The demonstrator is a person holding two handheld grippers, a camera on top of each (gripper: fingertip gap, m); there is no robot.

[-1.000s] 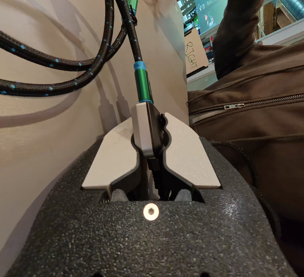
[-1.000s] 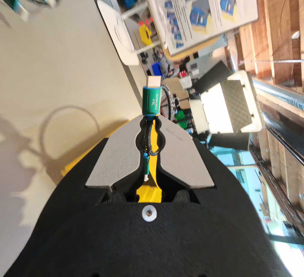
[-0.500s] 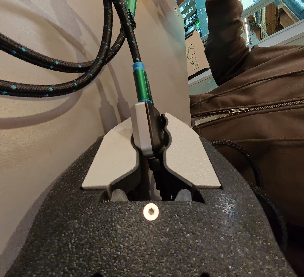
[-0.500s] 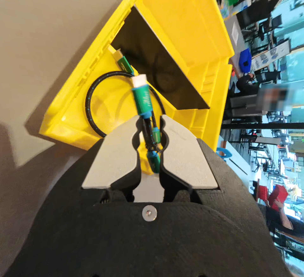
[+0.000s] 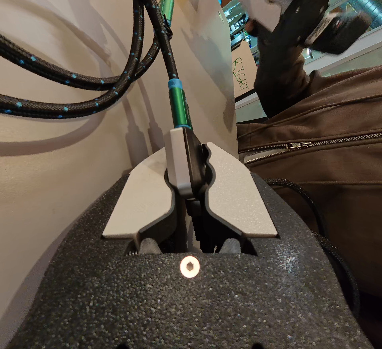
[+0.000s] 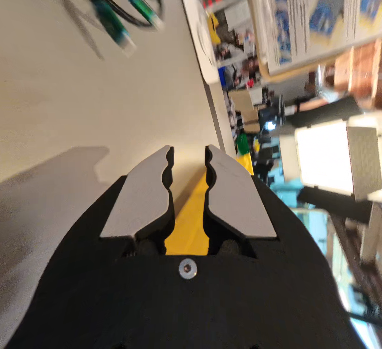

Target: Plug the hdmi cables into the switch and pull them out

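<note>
Up ahead and left of the bare, parted right tool (image 6: 189, 150) lie the green-ended cables (image 6: 124, 22), while the left tool (image 5: 189, 163) clamps a grey-and-black adapter (image 5: 182, 161) whose plugged-in cable (image 5: 165, 45) runs straight forward over the bench (image 6: 103, 90).

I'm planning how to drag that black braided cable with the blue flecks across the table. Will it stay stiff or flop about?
Probably floppy: the braided cable lies in loose curves on the table. The green connector looks rigid, so that end likely steers better.
</note>
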